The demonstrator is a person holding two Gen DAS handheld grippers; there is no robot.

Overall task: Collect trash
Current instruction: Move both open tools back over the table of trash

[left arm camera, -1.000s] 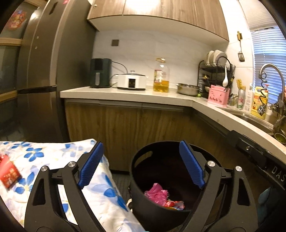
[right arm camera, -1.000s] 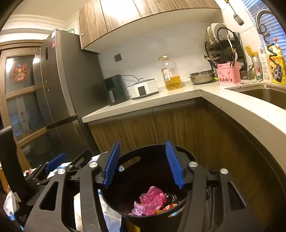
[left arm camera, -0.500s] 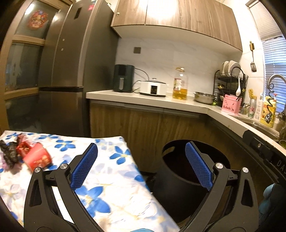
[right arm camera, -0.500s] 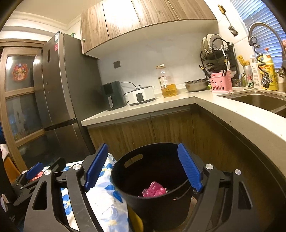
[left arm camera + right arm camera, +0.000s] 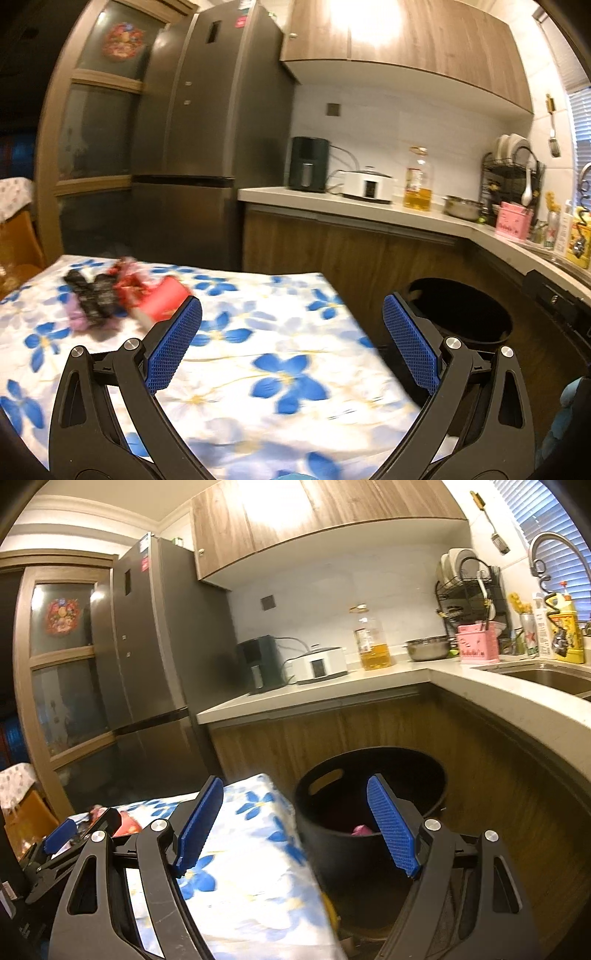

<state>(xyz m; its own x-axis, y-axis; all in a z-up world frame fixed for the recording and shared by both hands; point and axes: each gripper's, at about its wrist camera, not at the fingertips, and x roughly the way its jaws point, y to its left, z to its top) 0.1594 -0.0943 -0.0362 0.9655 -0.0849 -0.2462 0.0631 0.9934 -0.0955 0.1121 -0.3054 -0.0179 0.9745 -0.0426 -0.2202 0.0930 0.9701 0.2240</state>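
Trash: a loose heap of wrappers lies on the far left part of the cloth-covered worktop. It consists of crinkled black foil packets, red glossy packaging and a red carton-like piece with a flat face; a pale purple scrap sits at its near edge. Outlines are blurred, so individual items cannot be separated.

The worktop cloth is white, smooth and printed with blue flowers; its edge drops just beside the bin.

Bin: a round black plastic bin with a slot handle cut near the rim stands on the floor between the worktop and the wood-grain base cabinets. Inside, a crumpled pink plastic piece shows low down; the rest of the interior is dark.

Left hand-held gripper: released, blue ribbed pads spread wide, nothing between them; it hangs over the cloth, well short of the wrappers. Its jaws have just been opening.

Right hand-held gripper: released, pads apart, empty, straddling the line between cloth edge and bin rim. Its jaws have also just been opening.

Behind: pale stone counter carrying a black appliance, a white cooker, an oil bottle and a steel bowl
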